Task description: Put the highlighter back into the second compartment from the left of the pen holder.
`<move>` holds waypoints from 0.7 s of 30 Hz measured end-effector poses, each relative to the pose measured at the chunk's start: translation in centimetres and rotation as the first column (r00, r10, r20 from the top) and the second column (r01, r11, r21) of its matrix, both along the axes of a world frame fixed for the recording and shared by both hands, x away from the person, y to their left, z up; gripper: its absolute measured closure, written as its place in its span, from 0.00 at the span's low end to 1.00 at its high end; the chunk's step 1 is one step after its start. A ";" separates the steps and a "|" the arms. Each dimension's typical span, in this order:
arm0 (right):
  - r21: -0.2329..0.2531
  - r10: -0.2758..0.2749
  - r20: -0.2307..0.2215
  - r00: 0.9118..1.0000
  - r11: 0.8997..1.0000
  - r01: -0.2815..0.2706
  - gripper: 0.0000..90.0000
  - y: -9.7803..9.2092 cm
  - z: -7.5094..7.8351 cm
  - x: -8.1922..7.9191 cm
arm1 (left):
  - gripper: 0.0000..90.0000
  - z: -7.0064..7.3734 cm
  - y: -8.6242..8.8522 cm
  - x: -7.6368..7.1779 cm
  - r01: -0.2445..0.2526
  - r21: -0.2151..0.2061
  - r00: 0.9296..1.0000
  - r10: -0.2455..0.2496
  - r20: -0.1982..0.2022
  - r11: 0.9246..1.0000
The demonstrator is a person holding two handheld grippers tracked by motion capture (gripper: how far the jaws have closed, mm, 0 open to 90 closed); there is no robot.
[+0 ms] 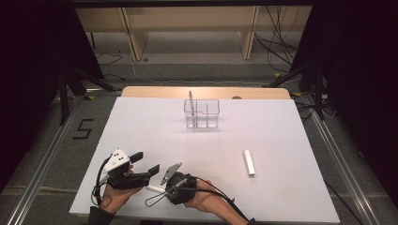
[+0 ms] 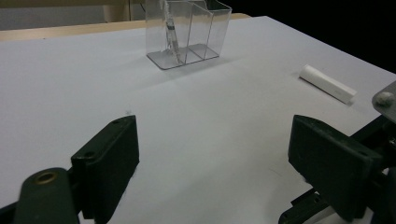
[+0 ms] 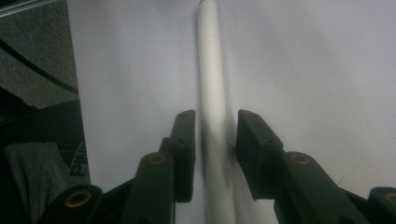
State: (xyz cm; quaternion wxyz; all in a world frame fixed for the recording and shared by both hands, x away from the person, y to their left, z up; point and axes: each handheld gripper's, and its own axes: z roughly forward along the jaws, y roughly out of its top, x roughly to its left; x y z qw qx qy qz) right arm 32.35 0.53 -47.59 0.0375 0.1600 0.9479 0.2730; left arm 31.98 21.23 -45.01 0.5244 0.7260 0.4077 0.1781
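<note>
My right tongs (image 3: 210, 140) straddle the white tube (image 3: 212, 93) lying on the surface (image 1: 187, 140), not yet clenched, ready to lift it; left tongs (image 2: 215, 154) released, idle.

We see a slim white pen (image 3: 212, 93) lying flat on the white table's near edge. It runs lengthwise between the right gripper's (image 3: 215, 144) parted jaws, seemingly untouched by them.

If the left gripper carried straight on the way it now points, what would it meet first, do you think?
Probably the clear plastic divided holder at the table's far side. The left gripper has open jaws, and the white table ahead looks free until then, though depth is uncertain.
</note>
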 end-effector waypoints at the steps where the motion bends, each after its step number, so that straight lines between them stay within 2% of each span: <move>1: -0.008 0.000 -0.002 1.000 1.000 0.000 0.78 0.0 0.0 0.0 | 0.18 0.0 0.0 0.0 -0.001 0.000 1.000 0.001 0.000 1.000; 13: -0.033 0.017 0.007 1.000 0.999 -0.016 0.85 0.2 0.1 -0.1 | 0.18 0.0 0.0 0.0 0.001 0.001 1.000 -0.001 -0.002 1.000; 21: -0.044 0.035 0.029 0.999 0.998 -0.033 0.88 0.2 0.2 -0.3 | 0.18 0.0 0.1 0.0 -0.003 -0.002 1.000 0.003 -0.001 1.000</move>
